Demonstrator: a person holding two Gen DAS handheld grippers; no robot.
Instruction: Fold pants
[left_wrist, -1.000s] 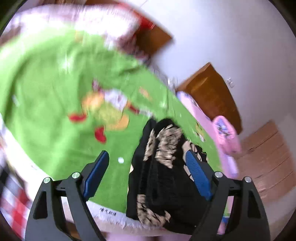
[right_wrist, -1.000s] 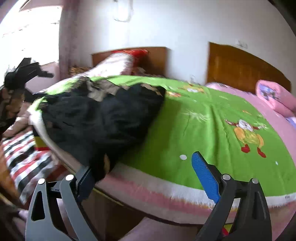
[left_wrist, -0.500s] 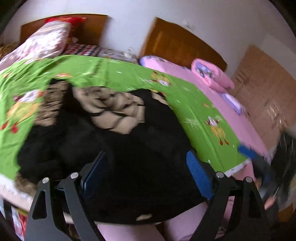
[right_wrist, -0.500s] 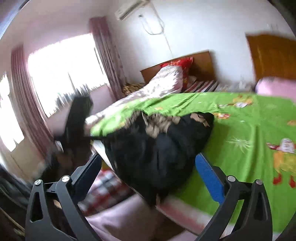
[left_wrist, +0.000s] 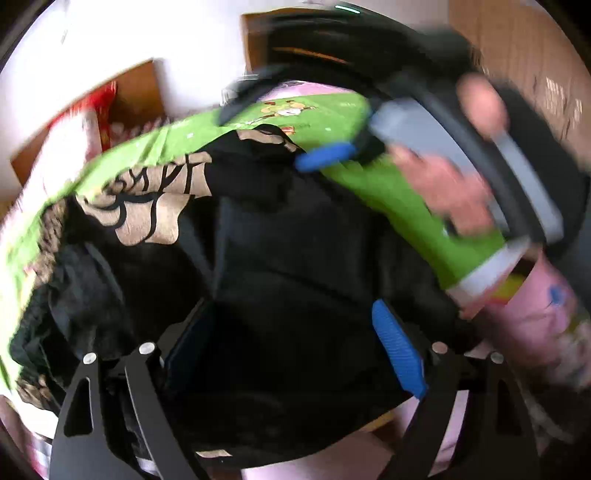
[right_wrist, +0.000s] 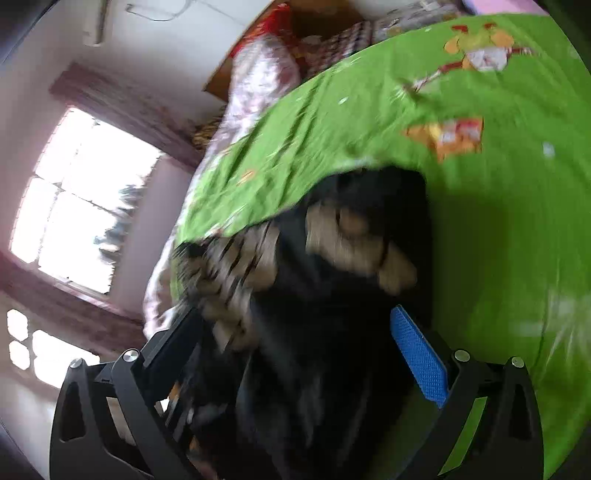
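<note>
The black pants (left_wrist: 295, 258) with tan print are seen bunched on the green bedspread (right_wrist: 498, 203). Both the left gripper (left_wrist: 291, 347) and right gripper (right_wrist: 306, 350) are held over them, jaws spread wide, nothing gripped.

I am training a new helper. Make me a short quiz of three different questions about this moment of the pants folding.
1. True or false: the left tongs are clamped shut on the black pants.
2. Multiple choice: what colour is the bed cover under the pants? A) blue B) green C) white
3. Short answer: in the left wrist view, what appears beyond the pants, near the top right?

Key
1. False: the blue pads stand wide apart and do not press the cloth.
2. B
3. The right tongs, held in a hand; the picture is blurred there.
</note>
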